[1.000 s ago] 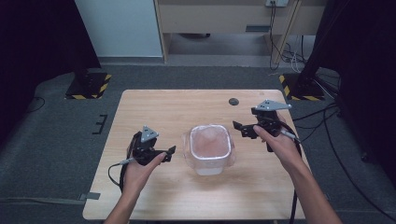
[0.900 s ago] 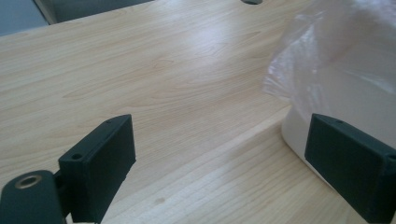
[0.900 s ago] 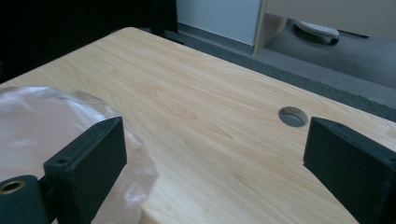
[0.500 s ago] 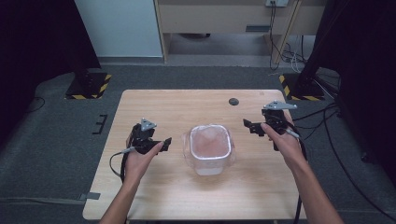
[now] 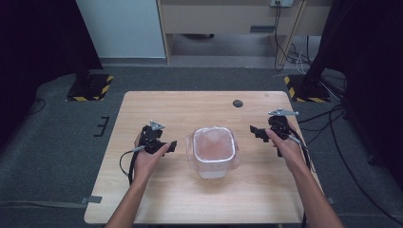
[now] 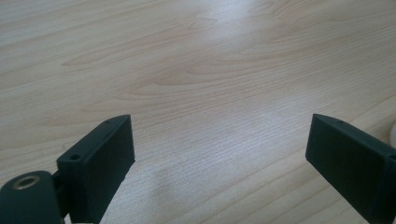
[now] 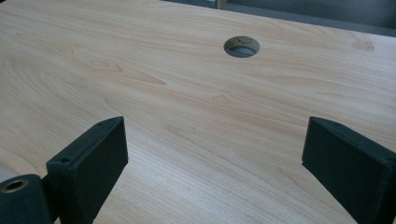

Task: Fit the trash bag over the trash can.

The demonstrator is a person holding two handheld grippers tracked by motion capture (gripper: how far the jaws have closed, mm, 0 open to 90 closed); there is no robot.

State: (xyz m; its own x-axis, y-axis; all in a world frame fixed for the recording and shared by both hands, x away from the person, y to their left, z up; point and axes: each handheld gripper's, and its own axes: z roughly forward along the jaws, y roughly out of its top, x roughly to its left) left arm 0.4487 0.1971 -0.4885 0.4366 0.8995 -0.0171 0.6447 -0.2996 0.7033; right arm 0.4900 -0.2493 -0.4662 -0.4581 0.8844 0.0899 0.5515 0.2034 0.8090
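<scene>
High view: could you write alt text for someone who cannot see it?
A clear, square plastic container sits mid-way on a light wooden table. A person's hands hold an open black tool on each side, left tool and right tool, neither touching it.

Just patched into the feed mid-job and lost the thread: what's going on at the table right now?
A person holds a gripper in each hand on either side of a clear plastic container that sits mid-table. The left gripper is close beside the container's left wall, the right gripper off to its right; neither touches it. Both have their jaws wide open with nothing between them but bare wood. The right gripper view looks toward the round cable hole.
</scene>
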